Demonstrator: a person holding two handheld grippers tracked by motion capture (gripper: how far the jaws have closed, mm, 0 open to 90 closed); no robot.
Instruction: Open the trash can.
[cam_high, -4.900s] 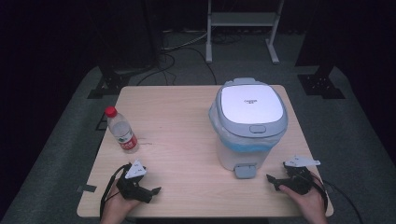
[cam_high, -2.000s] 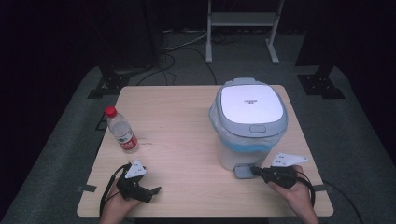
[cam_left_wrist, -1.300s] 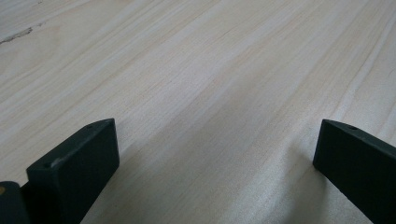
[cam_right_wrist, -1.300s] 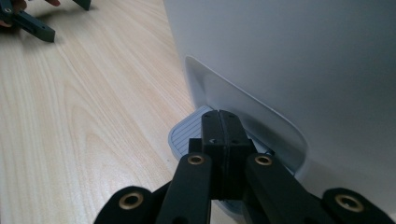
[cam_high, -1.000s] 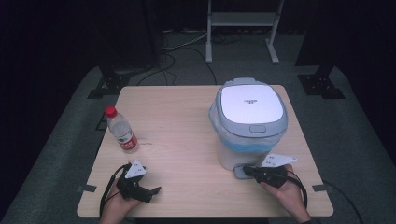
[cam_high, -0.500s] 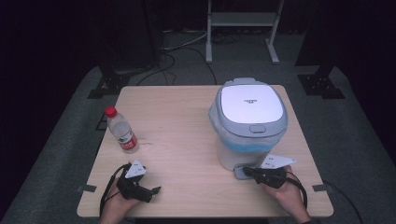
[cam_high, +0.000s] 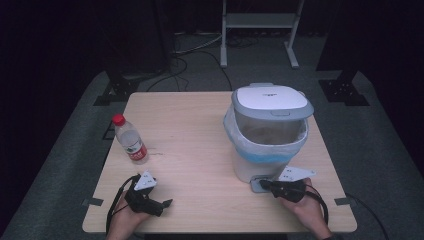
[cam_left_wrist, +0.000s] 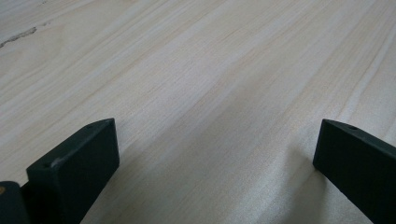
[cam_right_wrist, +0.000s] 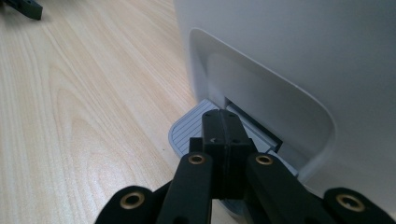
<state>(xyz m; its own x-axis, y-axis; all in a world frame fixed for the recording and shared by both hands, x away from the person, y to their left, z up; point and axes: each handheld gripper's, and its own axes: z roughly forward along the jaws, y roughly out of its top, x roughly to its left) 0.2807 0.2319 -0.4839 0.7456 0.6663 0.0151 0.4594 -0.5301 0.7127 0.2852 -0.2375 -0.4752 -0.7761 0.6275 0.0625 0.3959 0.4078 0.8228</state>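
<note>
From the high view, my right tool (cam_high: 264, 184) rests with its closed tips on the grey pedal (cam_high: 258, 185) at the foot of the white bin (cam_high: 267, 135), which stands on the right half of the desk (cam_high: 200, 130); the lid (cam_high: 271, 99) is tilted up at the front, so I can see into the lined inside. My left tool (cam_high: 156, 205) lies near the front left edge, well apart from the bin, and the water bottle (cam_high: 130, 139) stands upright toward the left edge. In the left gripper view my left tool (cam_left_wrist: 210, 154) has its jaws spread wide with nothing but bare wood between them, so it plays no part here. In the right gripper view my right tool (cam_right_wrist: 223, 135) is pressed shut, holding nothing, its tips bearing down on the ribbed pedal (cam_right_wrist: 184, 133) just in front of the slot in the bin's (cam_right_wrist: 289, 60) wall. The risk I judge is a slip: the tips sit on a small ribbed plate, and if I push at an angle they could slide off toward the desk and the lid would drop shut. The bin looks light, so pressing forward rather than straight down could shove or tip it toward the back edge. With my left tool far off, nothing steadies the bin if it shifts.
</note>
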